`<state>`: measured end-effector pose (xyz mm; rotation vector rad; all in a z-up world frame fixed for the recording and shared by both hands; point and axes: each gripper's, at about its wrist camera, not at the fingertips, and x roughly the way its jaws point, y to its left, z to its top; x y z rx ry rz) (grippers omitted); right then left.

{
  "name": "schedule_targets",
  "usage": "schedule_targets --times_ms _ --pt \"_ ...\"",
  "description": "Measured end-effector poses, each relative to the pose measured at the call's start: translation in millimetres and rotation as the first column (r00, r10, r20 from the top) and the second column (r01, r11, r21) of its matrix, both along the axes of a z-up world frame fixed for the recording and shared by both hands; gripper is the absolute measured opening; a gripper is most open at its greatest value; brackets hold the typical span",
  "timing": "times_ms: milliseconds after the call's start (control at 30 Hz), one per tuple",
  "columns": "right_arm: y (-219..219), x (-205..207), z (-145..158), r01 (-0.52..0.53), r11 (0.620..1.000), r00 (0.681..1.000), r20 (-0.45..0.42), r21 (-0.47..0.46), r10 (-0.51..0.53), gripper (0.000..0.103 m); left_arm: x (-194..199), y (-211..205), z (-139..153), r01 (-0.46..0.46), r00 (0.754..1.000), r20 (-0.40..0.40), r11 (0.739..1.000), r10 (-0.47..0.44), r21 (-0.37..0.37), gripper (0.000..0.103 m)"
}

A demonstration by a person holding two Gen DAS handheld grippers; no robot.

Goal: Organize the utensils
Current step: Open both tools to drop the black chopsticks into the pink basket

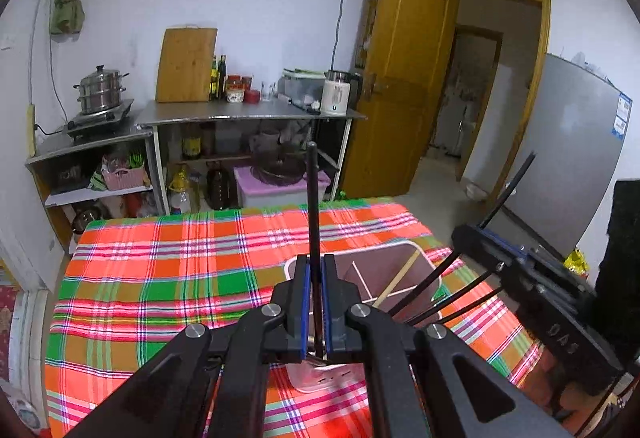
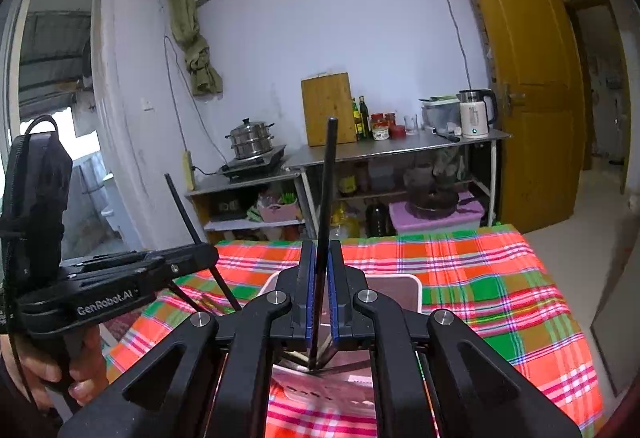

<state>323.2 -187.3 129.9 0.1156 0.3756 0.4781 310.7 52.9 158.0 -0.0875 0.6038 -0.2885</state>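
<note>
Each gripper, left (image 1: 316, 302) and right (image 2: 319, 294), pinches one black chopstick (image 1: 313, 198) (image 2: 326, 190); the holder (image 1: 400, 250) is half hidden behind them.

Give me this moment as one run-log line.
left gripper: shut on black chopstick | right gripper: shut on black chopstick | utensil holder: on plaid cloth, already holds sticks

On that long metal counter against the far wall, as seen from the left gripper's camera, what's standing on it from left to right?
Steamer pot on its hotplate → wooden cutting board leaning on the wall → dark oil bottles → red-lidded jars → clear glasses → clear plastic box → white electric kettle.
</note>
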Motion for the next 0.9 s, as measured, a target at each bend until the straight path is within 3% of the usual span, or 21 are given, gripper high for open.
schedule_targets --times_ms 467,900 --pt "7 -1 -3 -0.031 0.998 0.999 -0.023 -0.049 0.030 0.011 -12 13 -1 -0.028 0.999 0.023 0.999 0.028 -0.027 0.007" --pt "-6 -15 8 -0.024 0.999 1.000 0.018 -0.034 0.025 0.013 -47 22 12 -0.032 0.996 0.080 0.997 0.037 -0.066 0.008"
